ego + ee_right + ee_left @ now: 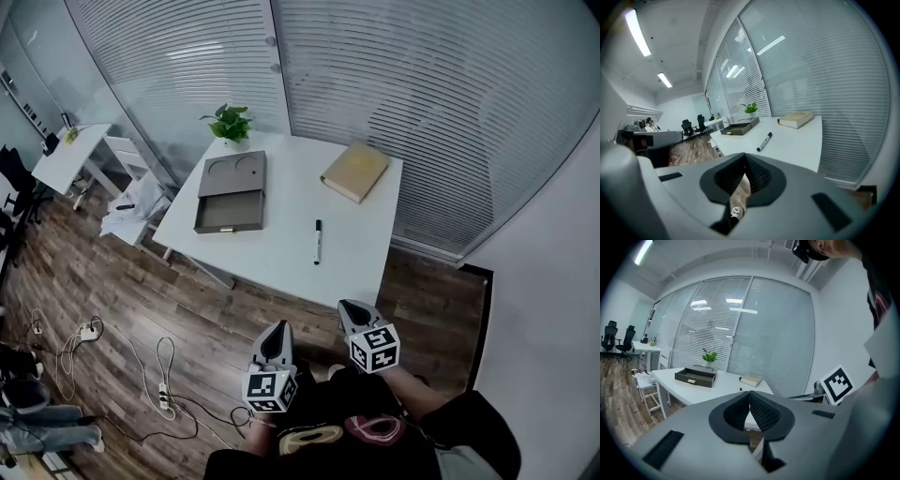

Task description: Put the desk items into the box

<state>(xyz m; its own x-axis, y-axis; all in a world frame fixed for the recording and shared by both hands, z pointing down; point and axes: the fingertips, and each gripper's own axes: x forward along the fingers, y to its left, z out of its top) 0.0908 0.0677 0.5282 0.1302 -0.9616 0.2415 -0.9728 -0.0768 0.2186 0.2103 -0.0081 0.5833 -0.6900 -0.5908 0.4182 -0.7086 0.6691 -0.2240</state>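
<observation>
A white table (281, 253) carries a dark grey open box (230, 192), a tan book (355, 171) and a black marker (318, 241). Both grippers hang in front of the table's near edge, over the floor and close to my body. My left gripper (277, 330) is shut and holds nothing. My right gripper (352, 307) is also shut and empty. In the left gripper view, the gripper (749, 394) points toward the box (696, 376) and the book (751, 379). In the right gripper view, the gripper (744, 157) faces the marker (764, 141), book (796, 119) and box (739, 128).
A small potted plant (231, 122) stands at the table's far corner behind the box. Glass walls with blinds (422, 103) close off the back. A white chair with cloth (131, 202) sits left of the table. Cables and a power strip (159, 394) lie on the wood floor.
</observation>
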